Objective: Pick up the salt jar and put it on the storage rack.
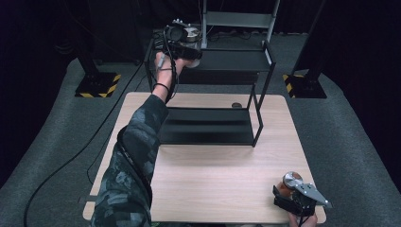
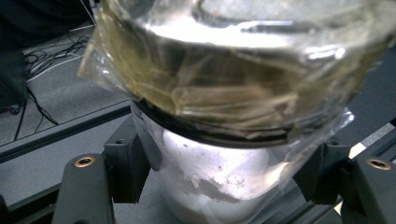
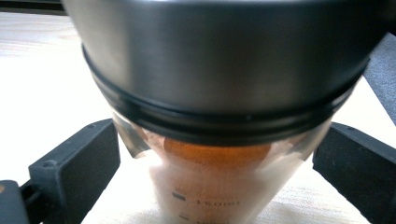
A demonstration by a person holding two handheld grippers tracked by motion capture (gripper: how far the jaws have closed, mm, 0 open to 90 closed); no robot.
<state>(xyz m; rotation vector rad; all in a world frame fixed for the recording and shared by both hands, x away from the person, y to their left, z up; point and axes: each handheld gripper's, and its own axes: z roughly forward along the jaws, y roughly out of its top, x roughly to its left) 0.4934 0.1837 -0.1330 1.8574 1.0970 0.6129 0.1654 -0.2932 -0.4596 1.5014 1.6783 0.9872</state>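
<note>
While the left gripper (image 1: 182,42) reached over the top tier of the black shelf rack (image 1: 236,60), its jaws pinched a jar of white powder (image 2: 219,182) wrapped in clear film. Farther right, near the counter's (image 1: 222,179) front corner, the right gripper (image 1: 295,194) pinched a metal-lidded jar of orange powder (image 3: 215,172).

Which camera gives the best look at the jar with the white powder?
The left gripper view: the white-powder jar sits close between the jaws, its plastic-wrapped lid and powder plain. The high view shows it small and far off at the upper shelf, in the left hand-held gripper. The right gripper view shows another jar, with orange contents.
</note>
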